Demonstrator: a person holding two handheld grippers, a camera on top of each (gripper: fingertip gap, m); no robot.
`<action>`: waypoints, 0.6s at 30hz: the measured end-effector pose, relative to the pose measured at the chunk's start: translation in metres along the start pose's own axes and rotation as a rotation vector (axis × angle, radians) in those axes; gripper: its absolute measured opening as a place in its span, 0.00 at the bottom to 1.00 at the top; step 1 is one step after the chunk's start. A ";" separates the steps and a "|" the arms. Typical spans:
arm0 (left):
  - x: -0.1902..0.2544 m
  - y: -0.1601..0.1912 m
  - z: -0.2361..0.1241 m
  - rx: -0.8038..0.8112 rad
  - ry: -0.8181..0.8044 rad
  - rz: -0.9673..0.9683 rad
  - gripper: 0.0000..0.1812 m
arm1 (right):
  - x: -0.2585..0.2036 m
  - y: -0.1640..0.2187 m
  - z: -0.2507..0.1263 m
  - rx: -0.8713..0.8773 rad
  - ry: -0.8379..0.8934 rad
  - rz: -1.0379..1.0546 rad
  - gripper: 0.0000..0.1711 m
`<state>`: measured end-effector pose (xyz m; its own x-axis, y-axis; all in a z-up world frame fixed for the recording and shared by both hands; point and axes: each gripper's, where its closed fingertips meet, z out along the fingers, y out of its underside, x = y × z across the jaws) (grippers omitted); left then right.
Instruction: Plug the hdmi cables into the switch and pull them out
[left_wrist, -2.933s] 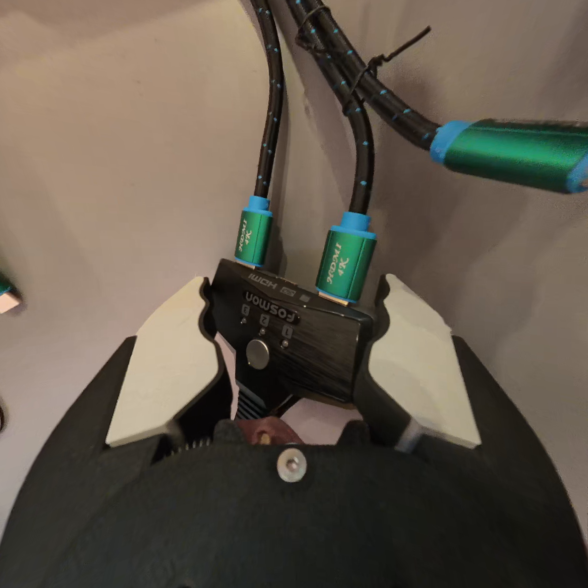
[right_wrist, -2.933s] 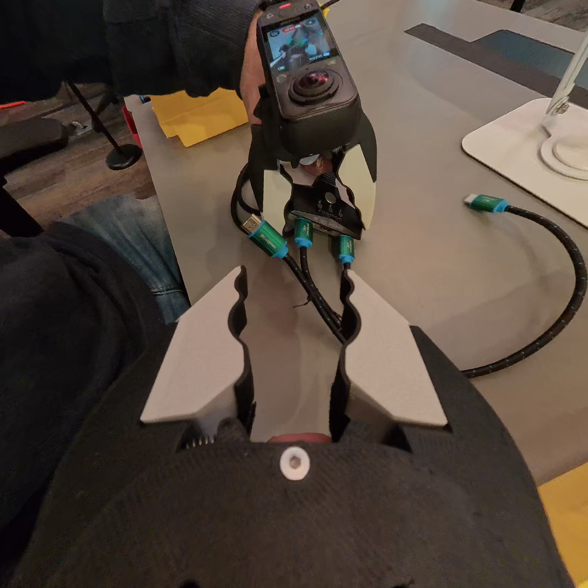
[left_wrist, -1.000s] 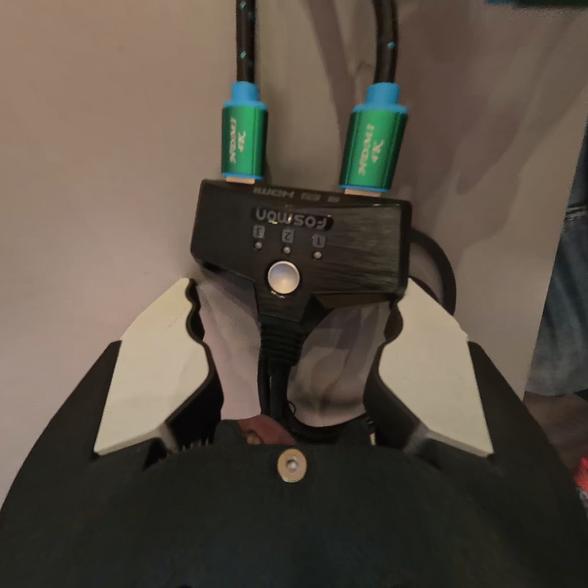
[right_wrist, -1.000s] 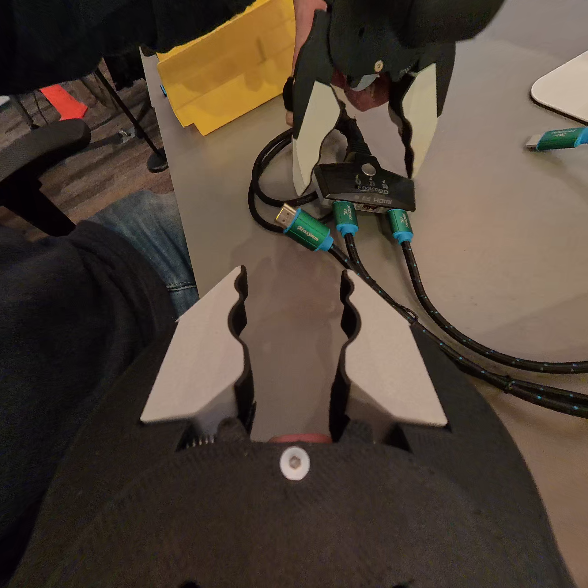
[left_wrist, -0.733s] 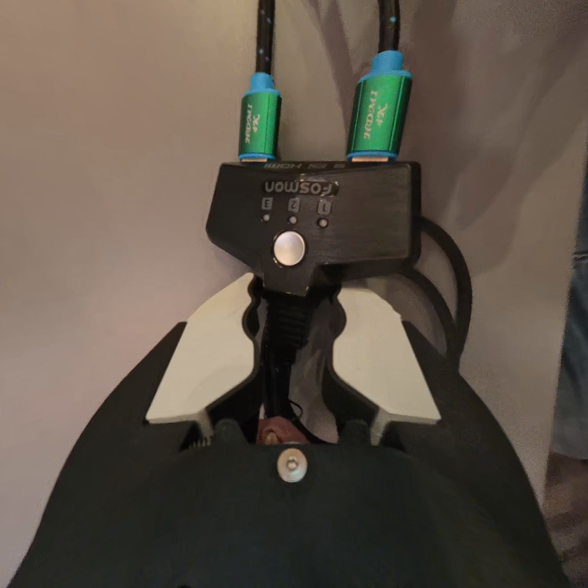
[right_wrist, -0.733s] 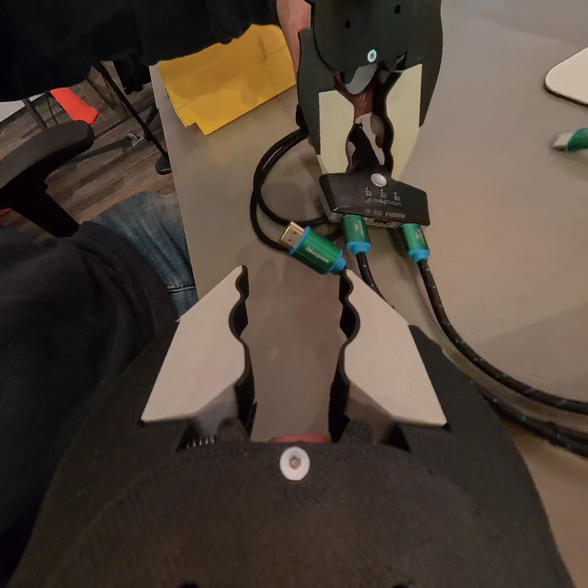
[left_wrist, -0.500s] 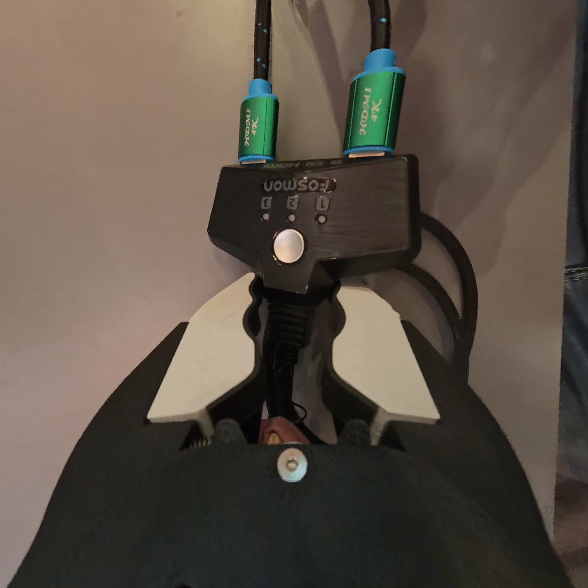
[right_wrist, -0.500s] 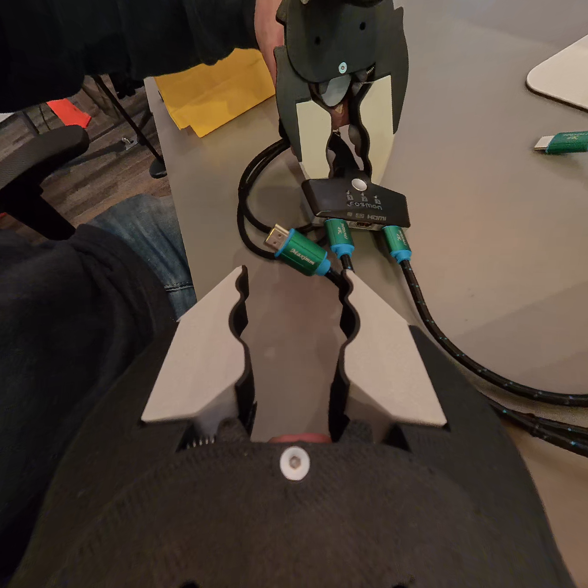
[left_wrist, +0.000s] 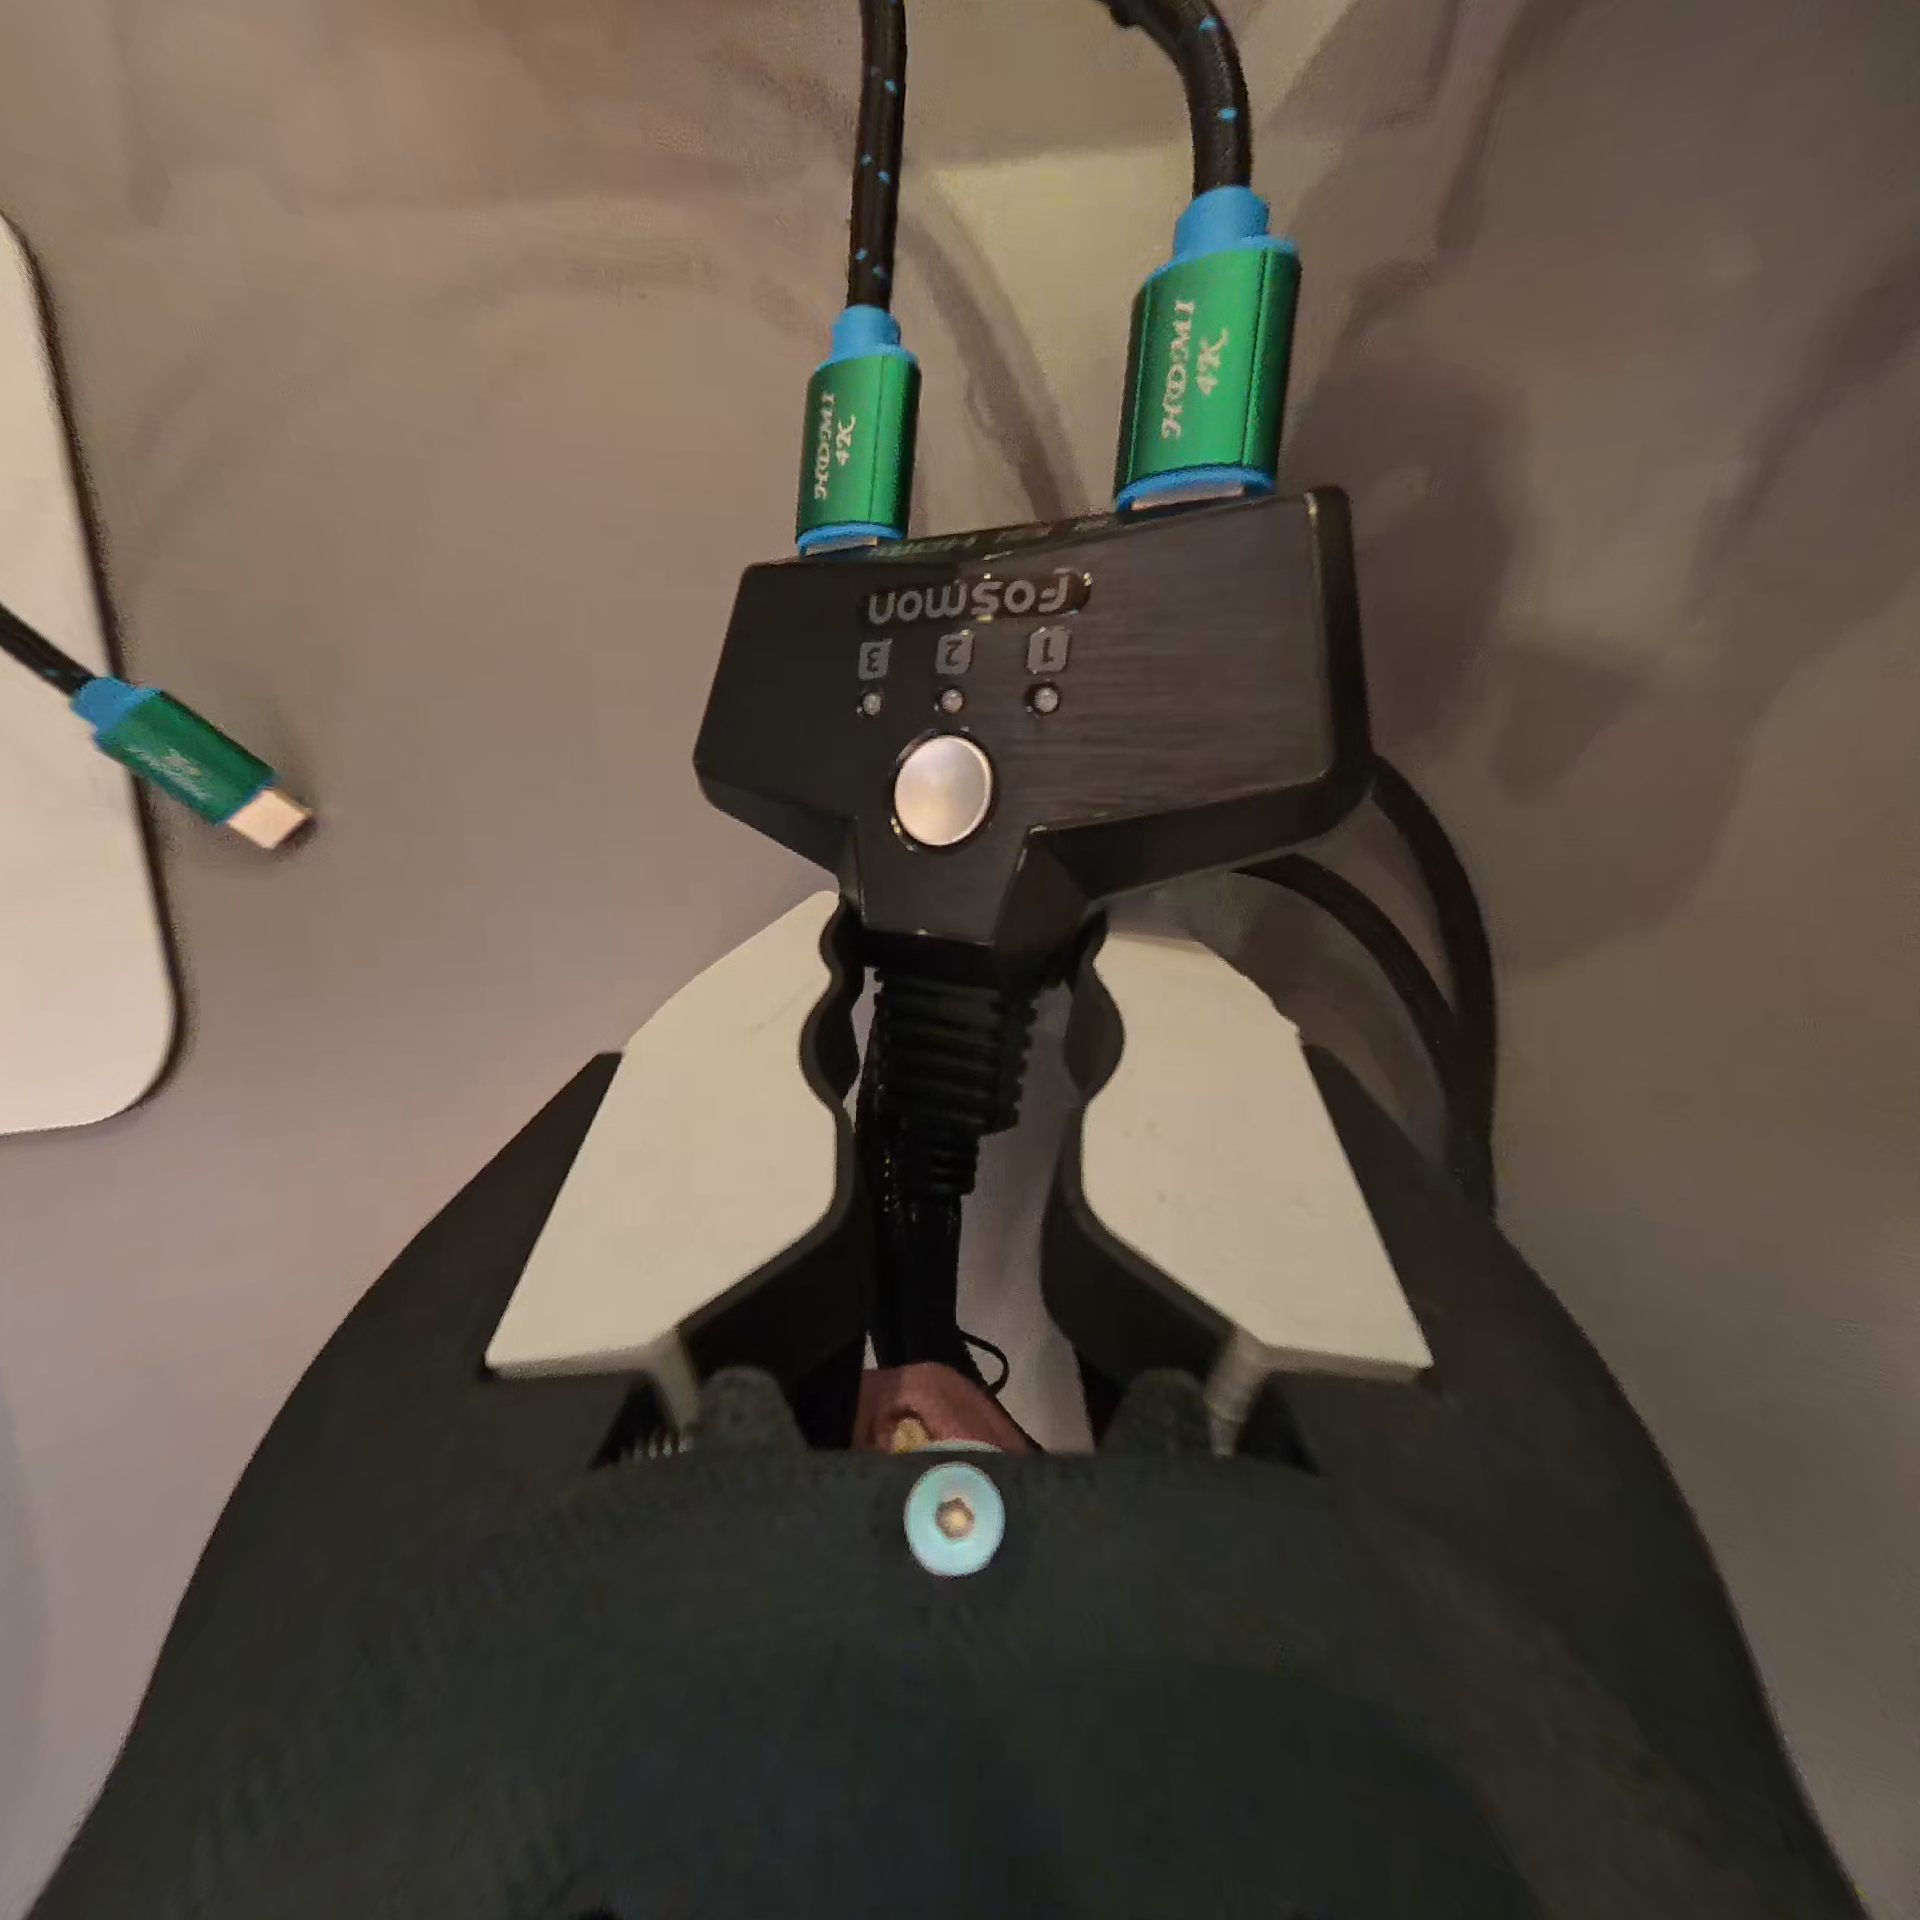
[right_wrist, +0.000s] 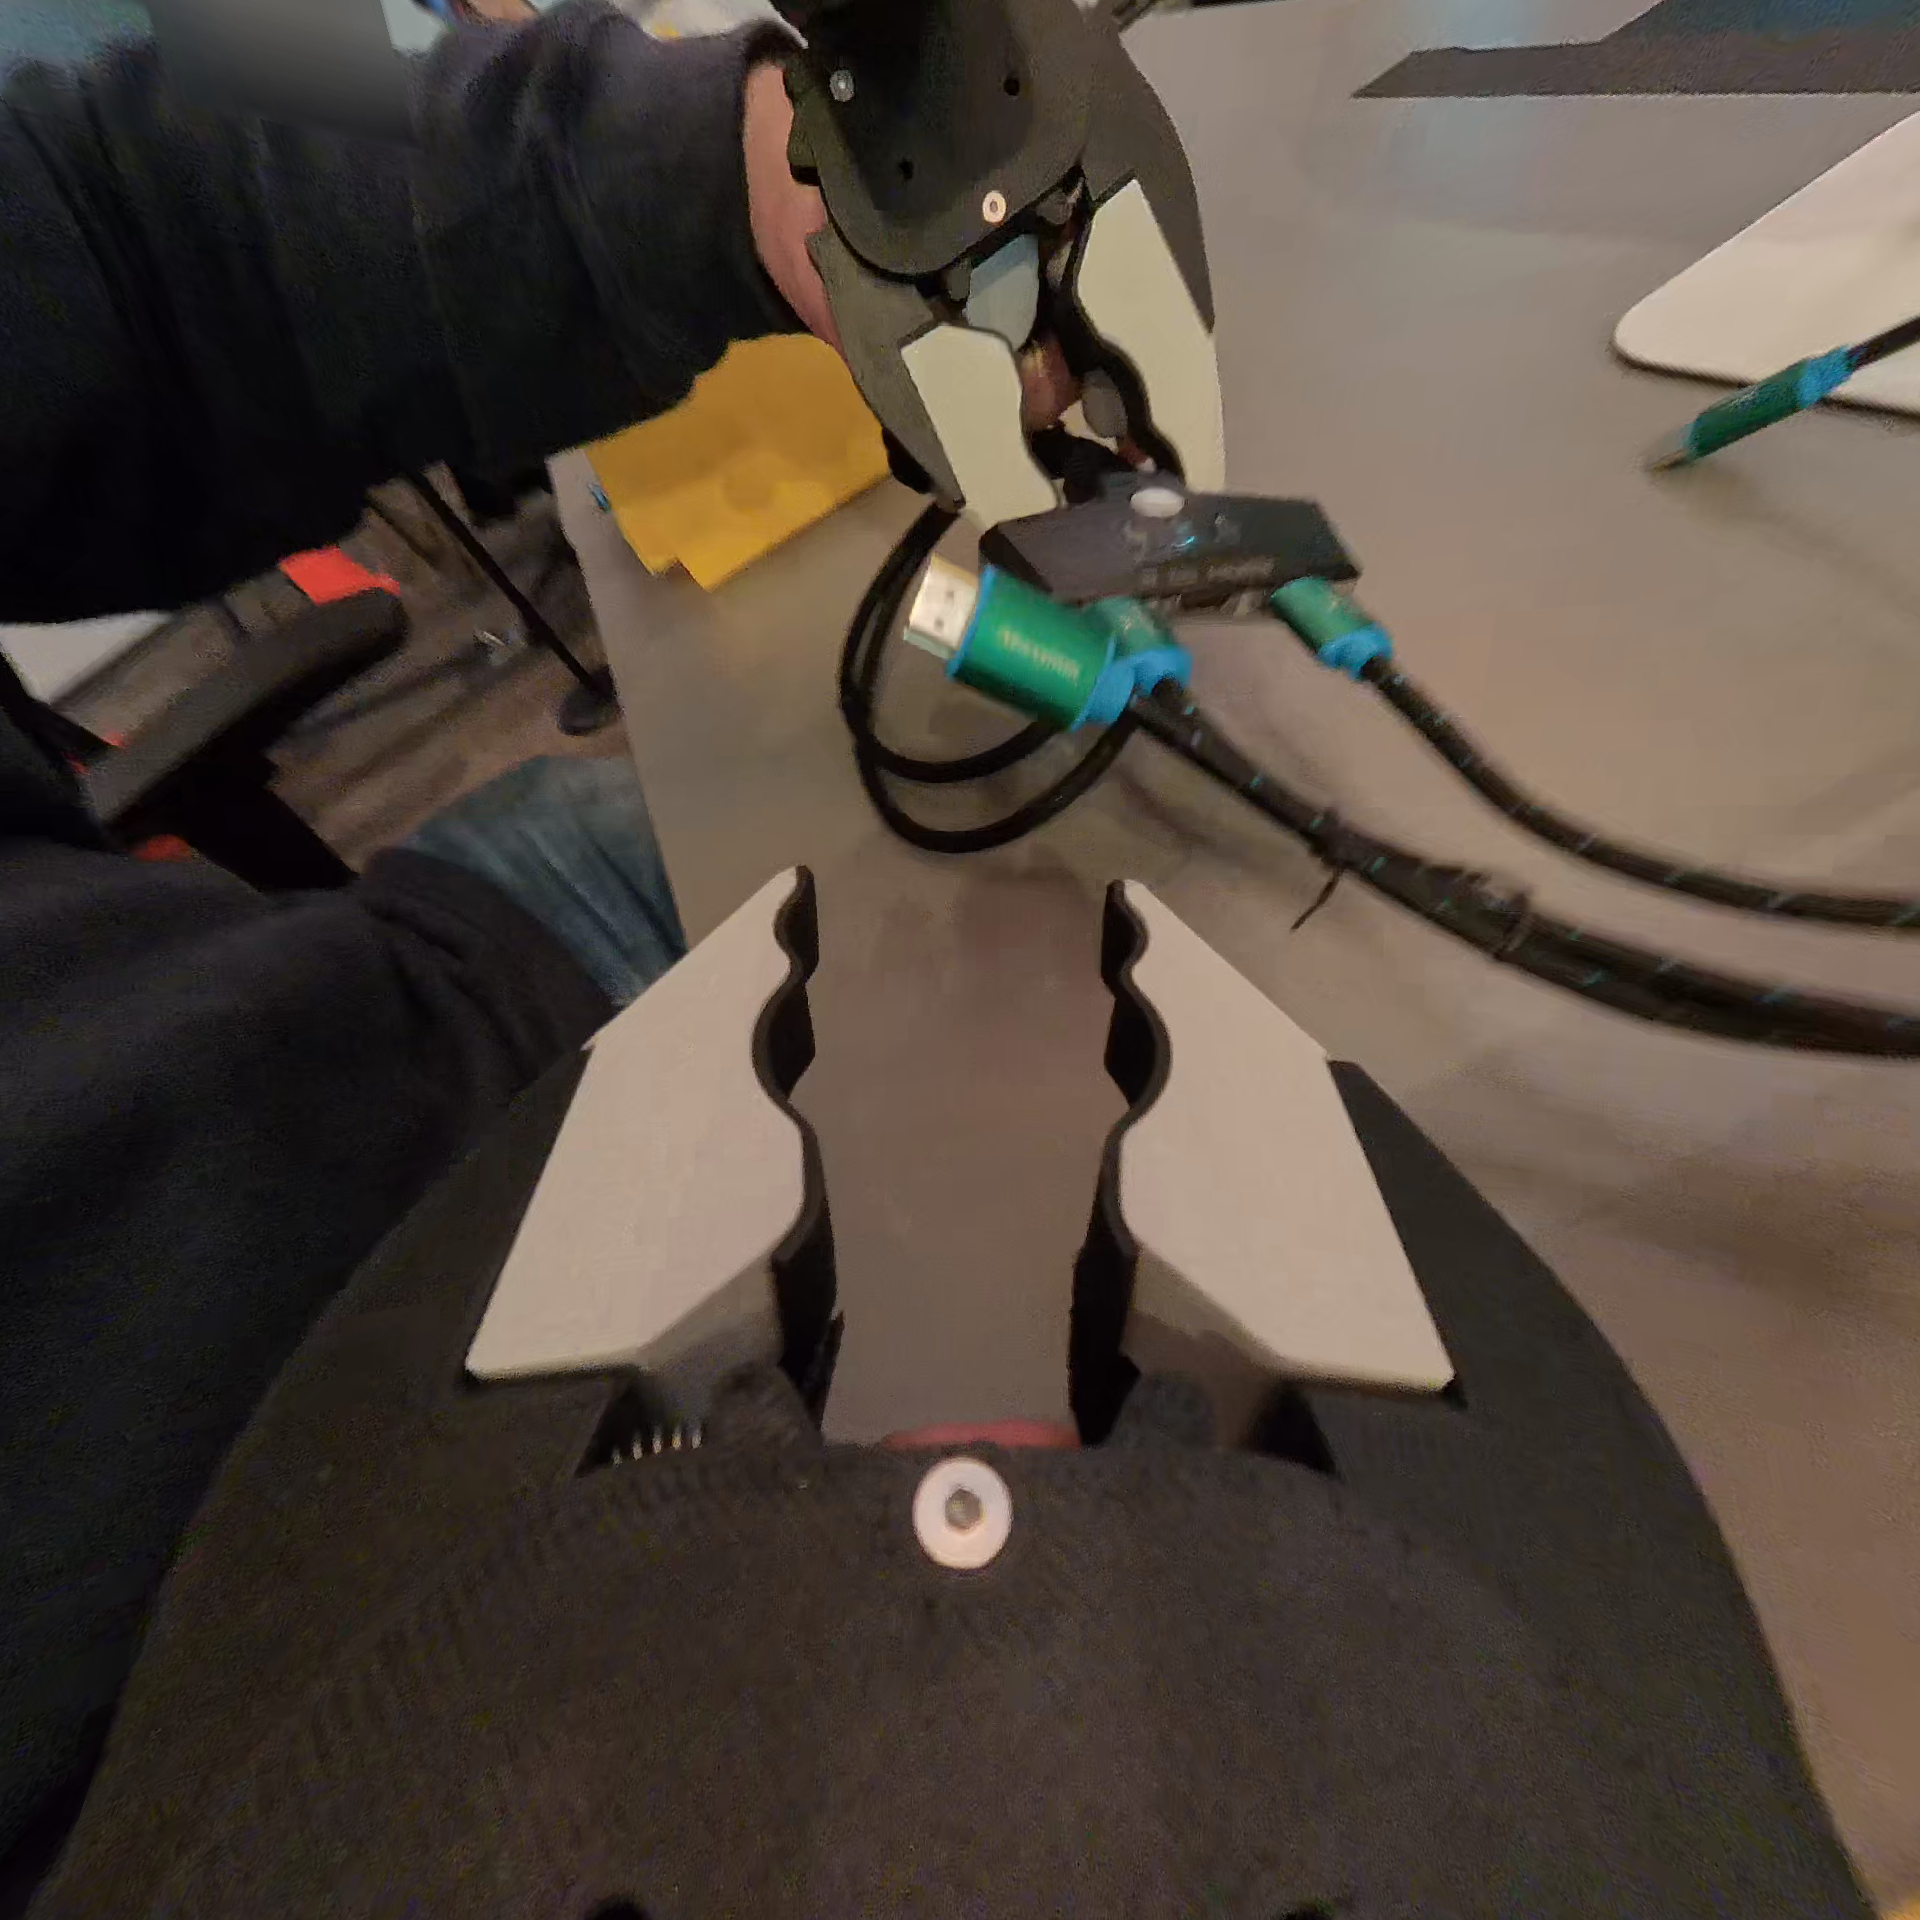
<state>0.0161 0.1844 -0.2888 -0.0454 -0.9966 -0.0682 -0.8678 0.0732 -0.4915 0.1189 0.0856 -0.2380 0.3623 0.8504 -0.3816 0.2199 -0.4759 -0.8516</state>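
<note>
A plain grey tabletop (right_wrist: 1558, 675) carried the work, with a white pad (right_wrist: 1787, 281) at its far right and yellow paper (right_wrist: 748, 457) at the far left edge. The left claw (left_wrist: 956, 961) was closed on the ribbed cable neck behind the black switch (left_wrist: 1039, 717) and held it tilted, apparently lifted off the surface. Two green plugs, the narrow left plug (left_wrist: 857, 447) and the wider right plug (left_wrist: 1205, 384), sat in its far ports, with a gap between them. A third green plug (right_wrist: 1023, 649) lay loose just beside the switch, and a fourth plug (right_wrist: 1756, 400) lay farther right near the pad. The right claw (right_wrist: 956, 914) hung part open and empty, near the bundled cables (right_wrist: 1507, 914). By my reading, the task was midway: either one port awaited filling, or unplugging had begun.
</note>
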 end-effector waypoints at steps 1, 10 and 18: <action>-0.002 -0.003 -0.005 0.018 -0.013 -0.006 0.20 | -0.001 0.004 0.002 -0.007 -0.006 0.011 0.32; 0.000 -0.023 -0.034 0.110 -0.099 -0.028 0.20 | 0.002 -0.028 0.019 0.174 -0.126 0.098 0.34; 0.010 -0.039 -0.042 0.141 -0.134 -0.043 0.20 | 0.007 -0.075 0.025 0.362 -0.196 0.030 0.29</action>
<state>0.0282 0.1704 -0.2338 0.0643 -0.9859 -0.1548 -0.7889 0.0447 -0.6128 0.0821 0.1324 -0.1860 0.1766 0.8805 -0.4400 -0.1334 -0.4215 -0.8970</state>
